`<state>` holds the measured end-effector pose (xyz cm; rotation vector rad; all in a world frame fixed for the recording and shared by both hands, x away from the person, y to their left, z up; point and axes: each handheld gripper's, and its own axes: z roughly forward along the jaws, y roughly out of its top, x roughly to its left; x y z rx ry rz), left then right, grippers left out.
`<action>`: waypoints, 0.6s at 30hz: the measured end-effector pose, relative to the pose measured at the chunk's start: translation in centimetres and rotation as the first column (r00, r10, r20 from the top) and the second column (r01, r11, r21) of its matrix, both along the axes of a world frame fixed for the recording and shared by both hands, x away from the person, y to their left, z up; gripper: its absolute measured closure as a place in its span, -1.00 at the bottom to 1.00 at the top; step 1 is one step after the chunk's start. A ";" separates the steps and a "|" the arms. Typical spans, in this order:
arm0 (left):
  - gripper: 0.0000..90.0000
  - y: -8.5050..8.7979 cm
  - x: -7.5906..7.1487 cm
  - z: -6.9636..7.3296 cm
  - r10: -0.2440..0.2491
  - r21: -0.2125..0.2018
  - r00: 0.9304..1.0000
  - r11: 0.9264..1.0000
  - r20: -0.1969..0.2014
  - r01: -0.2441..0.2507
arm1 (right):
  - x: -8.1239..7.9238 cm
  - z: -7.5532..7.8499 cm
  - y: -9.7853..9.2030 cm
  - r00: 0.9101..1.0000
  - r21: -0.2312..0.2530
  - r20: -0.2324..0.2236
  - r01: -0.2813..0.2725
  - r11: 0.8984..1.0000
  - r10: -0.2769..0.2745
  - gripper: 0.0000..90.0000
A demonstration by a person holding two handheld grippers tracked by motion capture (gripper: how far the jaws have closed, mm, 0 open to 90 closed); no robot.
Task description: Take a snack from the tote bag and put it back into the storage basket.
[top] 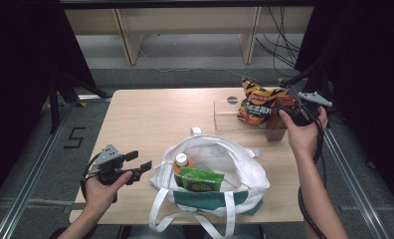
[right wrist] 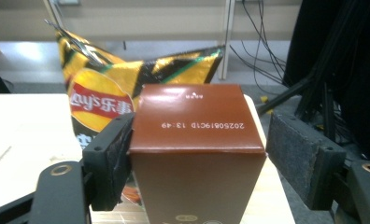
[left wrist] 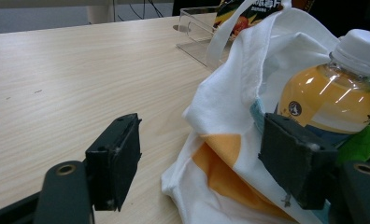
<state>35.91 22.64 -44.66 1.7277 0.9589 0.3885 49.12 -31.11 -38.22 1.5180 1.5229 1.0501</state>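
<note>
A brown carton (right wrist: 197, 140) stands upright at the table's right edge, just in front of a yellow crisp bag (right wrist: 99, 102). My right gripper (right wrist: 199, 156) straddles the carton's top: the left pad touches its side, the right pad stands off with a clear gap, so it is open. From above, the carton (top: 275, 128) and crisp bag (top: 257, 102) sit by a clear tray (top: 225, 118), with the right gripper (top: 286, 105) beside them. My left gripper (top: 139, 160) hovers open at the left edge of a white tote bag (top: 225, 159). The left gripper (left wrist: 202, 158) points at the bag's cloth (left wrist: 267, 60).
Inside the tote lie an orange-drink bottle (top: 181, 162) with a white cap and a green snack packet (top: 201, 180). The bottle (left wrist: 328, 98) sits just behind my left gripper's right jaw. Bare wooden table (top: 150, 114) stretches to the far left. Cables and dark curtains lie beyond the right edge.
</note>
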 end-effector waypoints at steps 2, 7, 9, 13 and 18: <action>-0.37 0.0 0.0 0.0 0.001 0.000 1.000 1.000 0.000 -0.001 | -0.3 0.2 0.0 1.000 0.005 0.021 -0.002 1.000 0.002 -0.41; -0.37 -0.1 0.0 0.0 -0.003 0.007 1.000 1.000 0.003 0.003 | -1.3 1.2 -0.3 0.999 -0.001 0.051 -0.017 1.000 0.017 -0.41; -0.37 -0.1 0.0 0.0 -0.003 0.004 1.000 1.000 0.002 0.003 | -1.7 1.5 -0.3 0.998 0.003 0.058 -0.022 1.000 0.022 -0.41; -0.37 0.0 0.0 0.1 0.003 0.001 1.000 1.000 0.001 -0.003 | -2.6 1.7 -0.6 0.997 0.000 0.062 -0.035 0.999 0.035 -0.41; -0.37 -0.1 0.0 0.0 0.004 -0.005 1.000 1.000 -0.003 -0.004 | -3.8 1.9 -1.0 0.996 0.009 0.073 -0.048 0.999 0.048 -0.39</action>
